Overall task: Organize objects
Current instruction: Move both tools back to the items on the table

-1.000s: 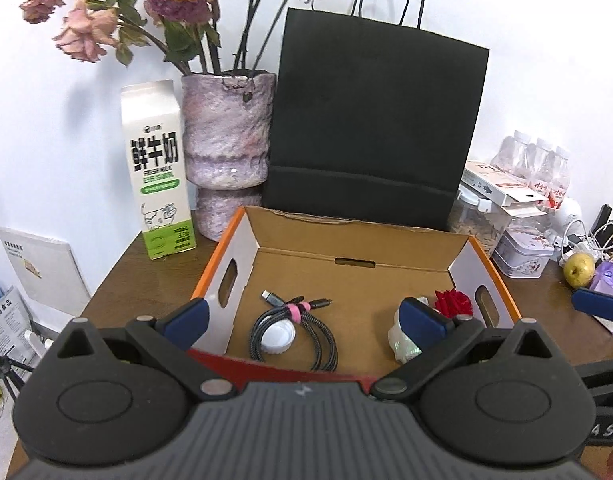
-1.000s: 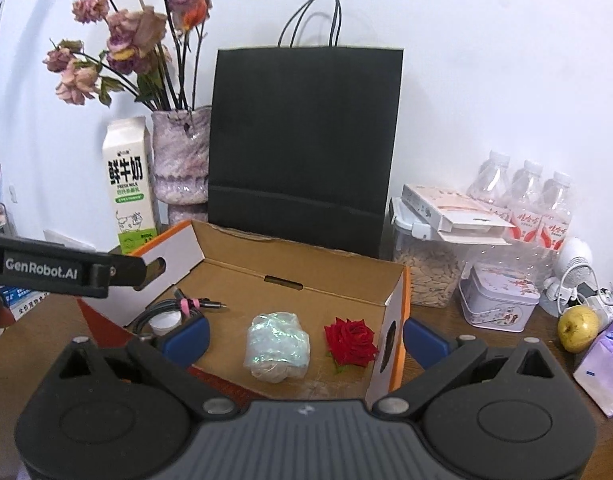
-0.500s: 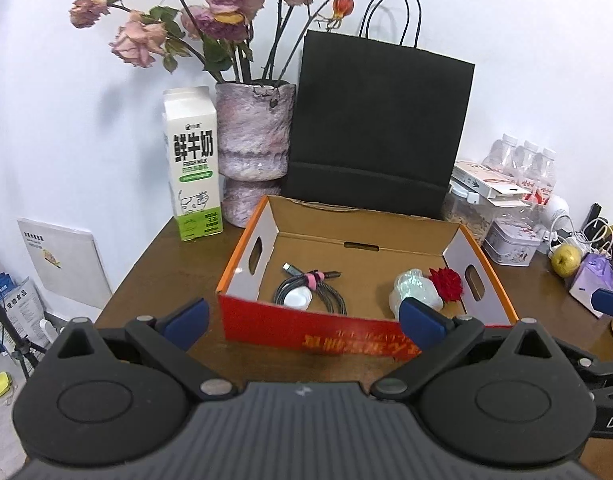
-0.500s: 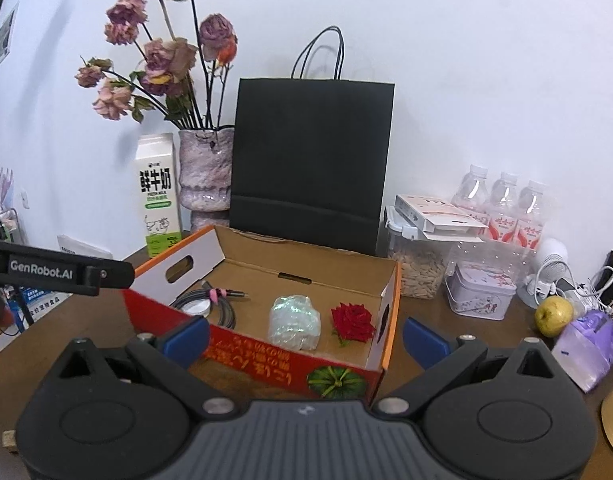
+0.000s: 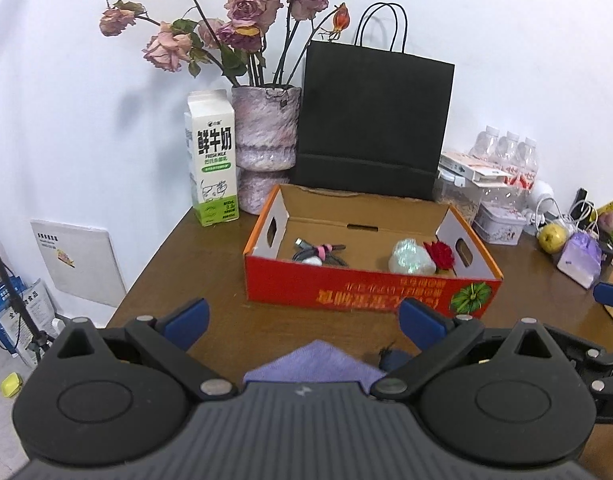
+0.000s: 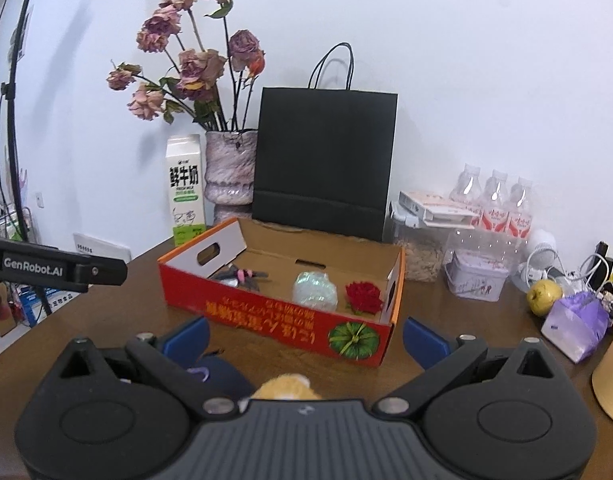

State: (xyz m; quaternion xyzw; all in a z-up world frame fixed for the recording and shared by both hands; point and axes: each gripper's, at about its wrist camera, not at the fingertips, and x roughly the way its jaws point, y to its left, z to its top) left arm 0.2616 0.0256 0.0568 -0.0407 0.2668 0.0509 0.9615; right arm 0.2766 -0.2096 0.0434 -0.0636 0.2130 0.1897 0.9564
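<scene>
1. Left tongs (image 5: 304, 318) spread wide apart over the brown wooden worktop (image 5: 210, 280), nothing between the blue pads.
2. Right tongs (image 6: 304, 338) likewise spread apart, gripping nothing.
3. Open red-and-orange cardboard box (image 5: 362, 290) standing on the worktop just ahead of both tongs, printed front wall facing the cameras.
4. Inside the box: coiled black cable with a pink tie (image 5: 320, 252) at the left end, crumpled iridescent plastic bundle (image 5: 408, 256) toward the right, red artificial rose (image 5: 440, 254) just beside the bundle near the right wall.
5. Folded purple cloth (image 5: 312, 364) lying on the worktop near the left tongs, partly hidden by the tool body.
6. Dark navy cap (image 6: 216, 372) and a tan fuzzy item (image 6: 286, 386) near the right tongs, both mostly hidden.
7. Behind the box: black paper bag with handles (image 5: 374, 120), mottled pink ceramic vase of dried roses (image 5: 264, 136), white-and-green milk carton (image 5: 212, 160) left of the vase.
</scene>
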